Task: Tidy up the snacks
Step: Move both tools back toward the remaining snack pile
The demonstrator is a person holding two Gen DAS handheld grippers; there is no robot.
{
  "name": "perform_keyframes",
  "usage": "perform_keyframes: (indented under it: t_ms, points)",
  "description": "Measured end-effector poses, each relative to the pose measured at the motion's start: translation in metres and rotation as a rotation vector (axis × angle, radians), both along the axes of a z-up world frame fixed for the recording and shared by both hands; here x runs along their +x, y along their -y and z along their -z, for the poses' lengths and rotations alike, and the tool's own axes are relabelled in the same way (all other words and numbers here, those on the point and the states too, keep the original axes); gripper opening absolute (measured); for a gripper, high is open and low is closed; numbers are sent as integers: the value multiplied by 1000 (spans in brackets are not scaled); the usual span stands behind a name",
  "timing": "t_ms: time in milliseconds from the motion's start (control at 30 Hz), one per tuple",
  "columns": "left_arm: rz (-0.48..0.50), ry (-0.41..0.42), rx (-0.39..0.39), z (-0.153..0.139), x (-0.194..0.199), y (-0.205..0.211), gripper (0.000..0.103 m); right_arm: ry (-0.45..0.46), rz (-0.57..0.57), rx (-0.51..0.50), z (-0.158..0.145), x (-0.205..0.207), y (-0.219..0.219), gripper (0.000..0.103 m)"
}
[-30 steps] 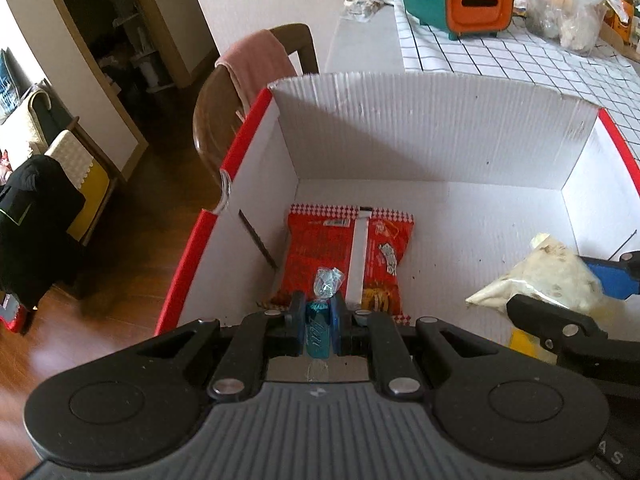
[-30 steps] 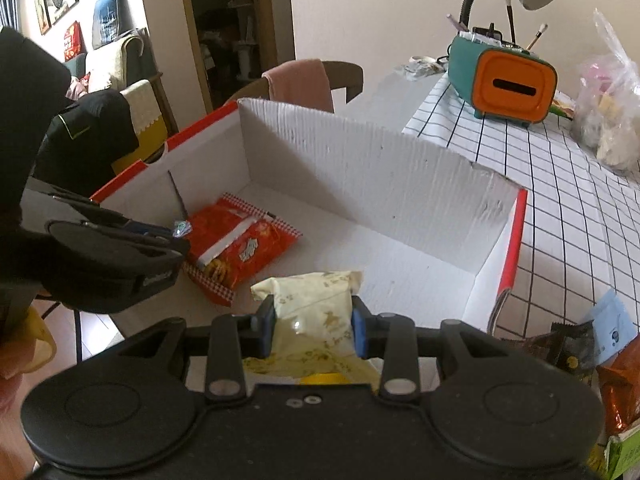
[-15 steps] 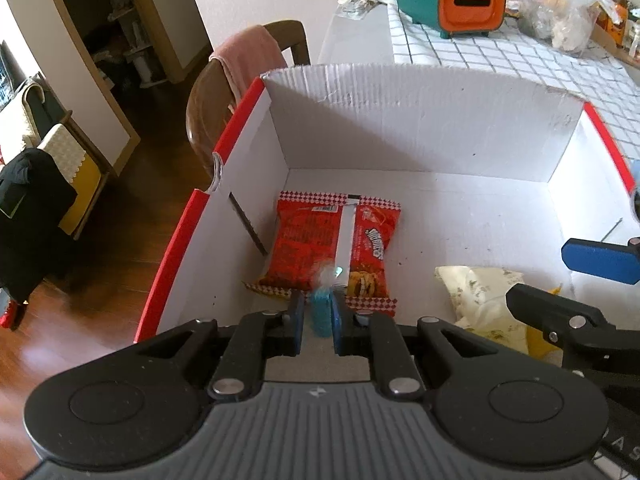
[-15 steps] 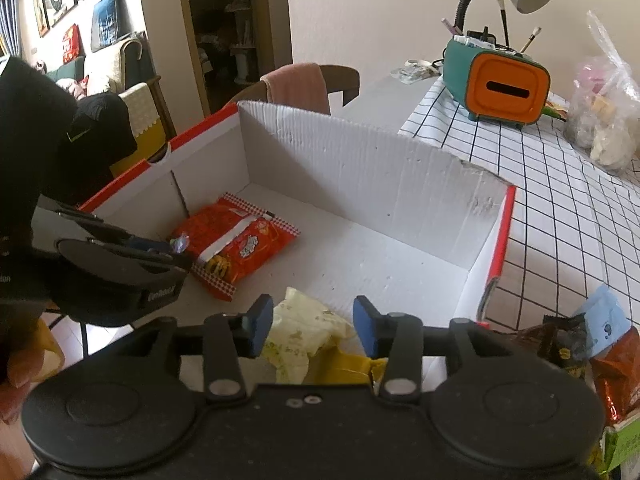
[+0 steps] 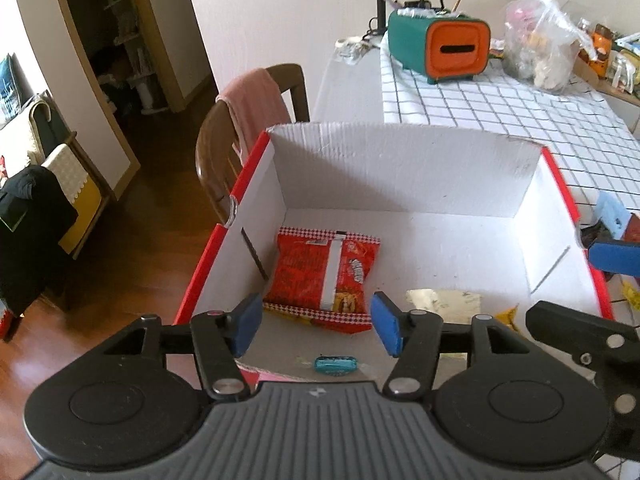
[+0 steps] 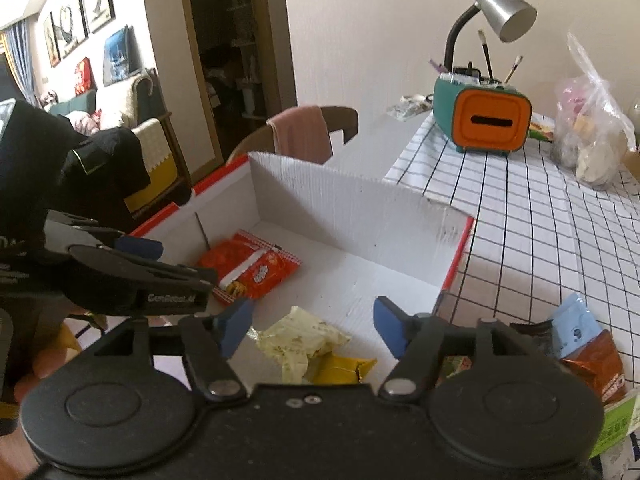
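Note:
A white cardboard box with red rims holds a red snack bag, a pale yellow packet on a darker yellow one, and a small teal wrapped candy. My left gripper is open and empty above the box's near edge, the candy lying below it. My right gripper is open and empty above the pale yellow packet. The left gripper shows at the left of the right wrist view.
The box sits on a checked tablecloth. A teal and orange holder, a lamp and a clear bag stand at the back. Loose snack packets lie right of the box. A chair with a pink cloth stands left.
My left gripper opened and dropped the teal candy into the box. My right gripper opened and released the pale yellow packet. Both grippers rose back from the box.

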State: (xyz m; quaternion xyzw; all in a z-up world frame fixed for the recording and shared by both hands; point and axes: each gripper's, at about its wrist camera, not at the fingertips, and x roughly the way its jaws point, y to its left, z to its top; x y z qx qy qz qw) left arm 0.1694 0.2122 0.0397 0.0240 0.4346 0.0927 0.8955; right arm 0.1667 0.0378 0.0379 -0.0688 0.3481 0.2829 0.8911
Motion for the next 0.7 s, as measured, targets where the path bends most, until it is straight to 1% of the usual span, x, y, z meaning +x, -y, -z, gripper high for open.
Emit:
perform_keyframes:
  t_ms: [100,200,267,333,400,700]
  points:
    - [10,22,-7,-8,-8,6,70,10,-2,21,-7,-6,8,75]
    - [22,45,-11,-16,-15,14,71,20,-7,33,-14,-14,18,81]
    - [32,56,-17,-20,-20,19,74,34,-10,33,-18,-20,23,83]
    - [42,67,-22,-24,-25,25,80,51,-12,29,-20,-26,28,85]
    - [57,78,-36,-27,-30,31,81,56,-10,36,-23,-31,35,90]
    - [116,128,-66,-39,-52,63,84,81,9,87,-35,-50,82,100]
